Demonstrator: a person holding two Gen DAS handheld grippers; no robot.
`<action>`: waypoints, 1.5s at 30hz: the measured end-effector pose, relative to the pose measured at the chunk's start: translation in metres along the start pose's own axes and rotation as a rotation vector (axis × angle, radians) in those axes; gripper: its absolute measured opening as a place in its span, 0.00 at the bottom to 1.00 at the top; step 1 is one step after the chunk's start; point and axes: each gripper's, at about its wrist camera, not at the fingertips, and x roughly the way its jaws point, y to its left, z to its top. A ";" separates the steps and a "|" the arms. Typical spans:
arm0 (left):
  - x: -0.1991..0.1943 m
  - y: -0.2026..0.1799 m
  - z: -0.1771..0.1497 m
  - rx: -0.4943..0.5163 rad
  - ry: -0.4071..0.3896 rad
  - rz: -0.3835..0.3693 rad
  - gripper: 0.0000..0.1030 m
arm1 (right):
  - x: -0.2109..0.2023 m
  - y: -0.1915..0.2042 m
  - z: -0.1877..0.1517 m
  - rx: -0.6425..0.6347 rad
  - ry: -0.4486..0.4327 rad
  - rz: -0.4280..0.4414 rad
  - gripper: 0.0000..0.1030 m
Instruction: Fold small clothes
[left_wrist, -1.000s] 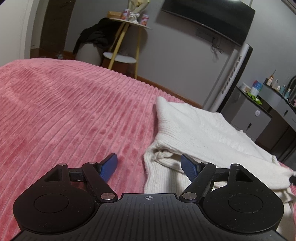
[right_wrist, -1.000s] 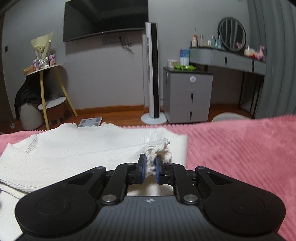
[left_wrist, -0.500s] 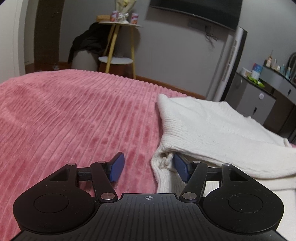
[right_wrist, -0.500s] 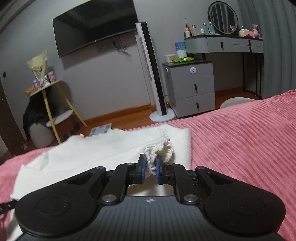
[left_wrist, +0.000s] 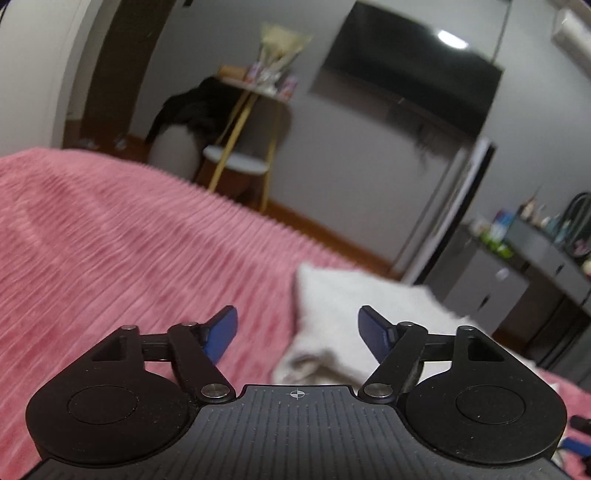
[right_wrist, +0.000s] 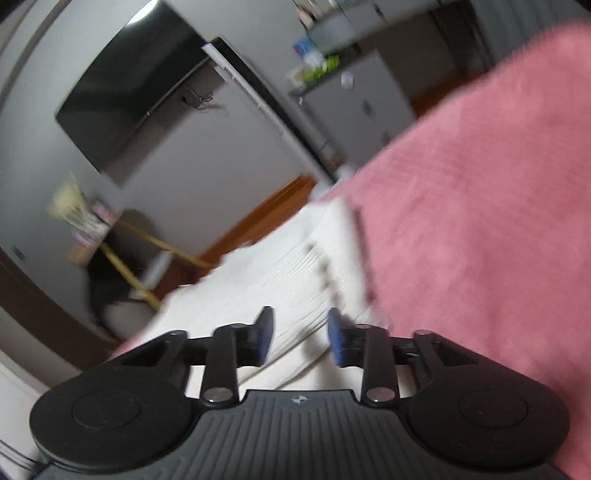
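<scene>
A folded white knit garment (left_wrist: 343, 314) lies on the pink ribbed bedspread (left_wrist: 110, 251). My left gripper (left_wrist: 297, 328) is open and empty, raised a little above the garment's left edge. In the right wrist view the garment (right_wrist: 280, 273) lies ahead and below on the bedspread (right_wrist: 480, 221). My right gripper (right_wrist: 300, 336) is open with nothing between its blue pads, above the garment's near edge. Both views are blurred by motion and the right view is tilted.
Beyond the bed's far edge stand a yellow-legged side table (left_wrist: 251, 122) with dark clothing, a wall TV (left_wrist: 406, 70), a tall tower fan (left_wrist: 443, 206) and a grey drawer cabinet (left_wrist: 491, 288). Wooden floor (right_wrist: 273, 210) lies past the bed.
My right gripper has opened and let go of the garment's bunched edge, then tilted and lifted. My left gripper has opened wider and risen away from the garment.
</scene>
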 end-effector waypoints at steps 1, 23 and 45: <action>0.001 -0.002 -0.001 0.006 0.001 -0.012 0.81 | 0.005 -0.003 0.000 0.034 0.024 0.006 0.34; 0.040 -0.010 -0.025 0.078 0.204 0.000 0.75 | 0.043 -0.010 -0.017 -0.014 -0.053 -0.074 0.03; -0.041 -0.033 -0.044 0.333 0.313 0.118 0.82 | -0.072 0.019 -0.050 -0.273 0.128 -0.190 0.53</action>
